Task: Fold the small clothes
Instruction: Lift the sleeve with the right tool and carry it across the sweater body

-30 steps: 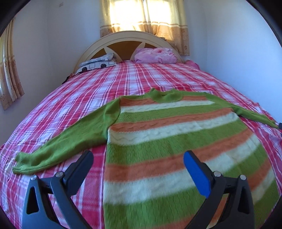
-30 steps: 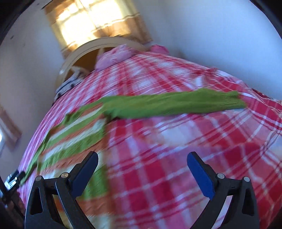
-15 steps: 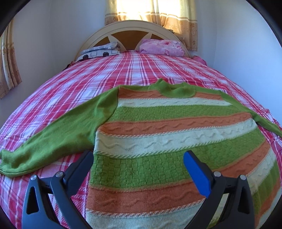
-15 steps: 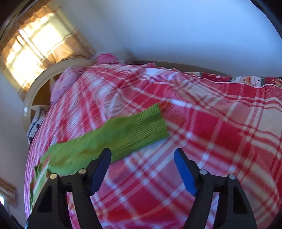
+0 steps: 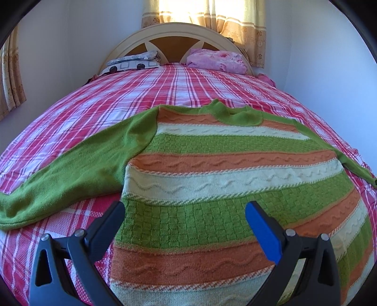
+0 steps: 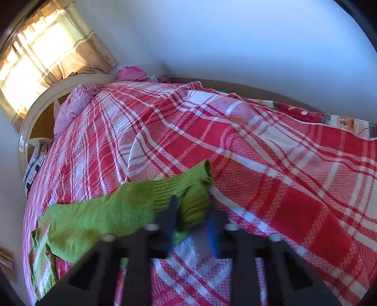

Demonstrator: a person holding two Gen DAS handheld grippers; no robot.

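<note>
A striped sweater (image 5: 223,188) in green, orange and cream lies flat on the bed, neck toward the headboard, with plain green sleeves spread to both sides. My left gripper (image 5: 183,221) is open and empty, low over the sweater's lower left body. In the right wrist view my right gripper (image 6: 192,211) is shut on the ribbed cuff of the right green sleeve (image 6: 132,207), and the cuff bunches between the fingers. The left sleeve (image 5: 59,179) lies flat, its cuff cut off by the frame edge.
The bed has a red and white plaid cover (image 5: 141,94). A patterned pillow (image 5: 132,62) and a pink pillow (image 5: 216,60) lie by the cream headboard (image 5: 174,30). White walls (image 6: 259,42) stand close on the right. Curtains (image 5: 212,14) hang behind the headboard.
My right gripper has moved onto the right sleeve's cuff and shut on it. My left gripper has moved closer over the sweater's body and stays open.
</note>
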